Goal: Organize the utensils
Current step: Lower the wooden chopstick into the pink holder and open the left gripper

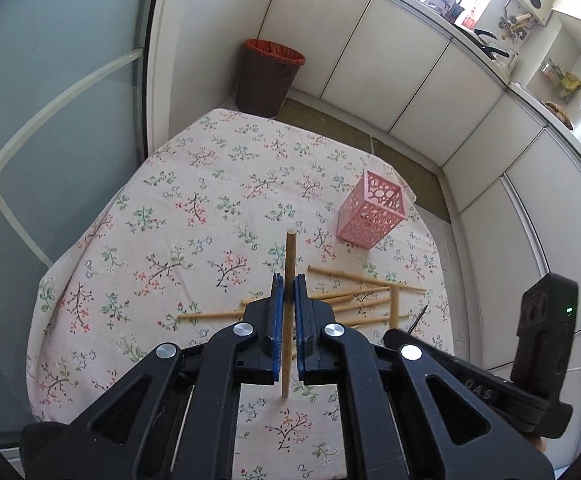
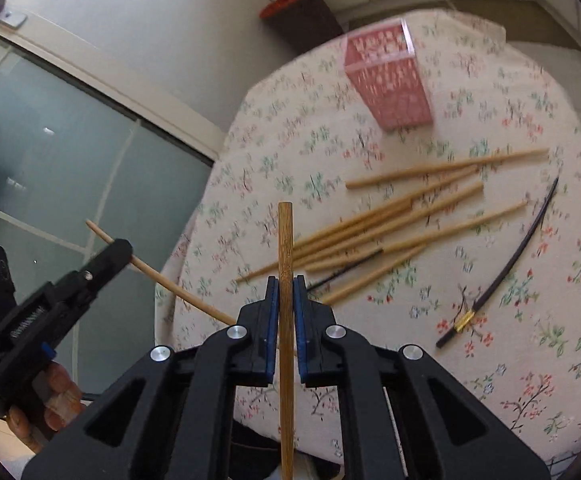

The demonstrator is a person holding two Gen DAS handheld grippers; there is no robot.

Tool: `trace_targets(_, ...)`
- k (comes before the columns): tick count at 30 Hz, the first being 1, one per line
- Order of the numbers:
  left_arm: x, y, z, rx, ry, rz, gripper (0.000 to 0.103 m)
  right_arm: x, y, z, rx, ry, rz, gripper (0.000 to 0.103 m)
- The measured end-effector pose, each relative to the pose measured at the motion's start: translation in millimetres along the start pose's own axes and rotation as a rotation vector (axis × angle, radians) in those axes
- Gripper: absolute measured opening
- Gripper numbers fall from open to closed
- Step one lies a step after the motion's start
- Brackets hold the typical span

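**A chopstick in each claw, above the table**

My left claw is pressed together on a pale chopstick, which runs straight up the middle of the left view, its blunt end above the pads. My right claw pinches a darker chopstick the same way, centred in the right view. At the left edge of that view my hand shows around the left claw's grip. Beyond the right claw, a loose pile of chopsticks lies across the floral cloth, with a black chopstick to its right. The pink holder stands at upper centre, apart from the pile. A brown bin stands past the table.
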State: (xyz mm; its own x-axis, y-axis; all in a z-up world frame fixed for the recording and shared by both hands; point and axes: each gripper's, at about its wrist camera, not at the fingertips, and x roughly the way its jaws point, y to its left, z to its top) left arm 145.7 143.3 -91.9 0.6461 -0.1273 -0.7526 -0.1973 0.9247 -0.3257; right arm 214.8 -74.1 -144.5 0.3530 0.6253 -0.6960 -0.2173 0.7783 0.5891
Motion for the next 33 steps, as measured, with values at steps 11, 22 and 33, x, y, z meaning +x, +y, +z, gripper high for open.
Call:
trace_targets(11,-20,-73,86,0.114,-0.184,-0.104,0.004,-136,46,97,-0.089,-0.489,-0.074,0.008)
trace_targets(22,6,-136,146,0.209,-0.265,-0.119,0.005,-150,49,165,-0.104,-0.819,-0.179,0.008)
trace_targets(33,75,-144,151,0.247,-0.212,-0.086,0.005,-63,17,186,-0.152,-0.888,-0.295,0.008)
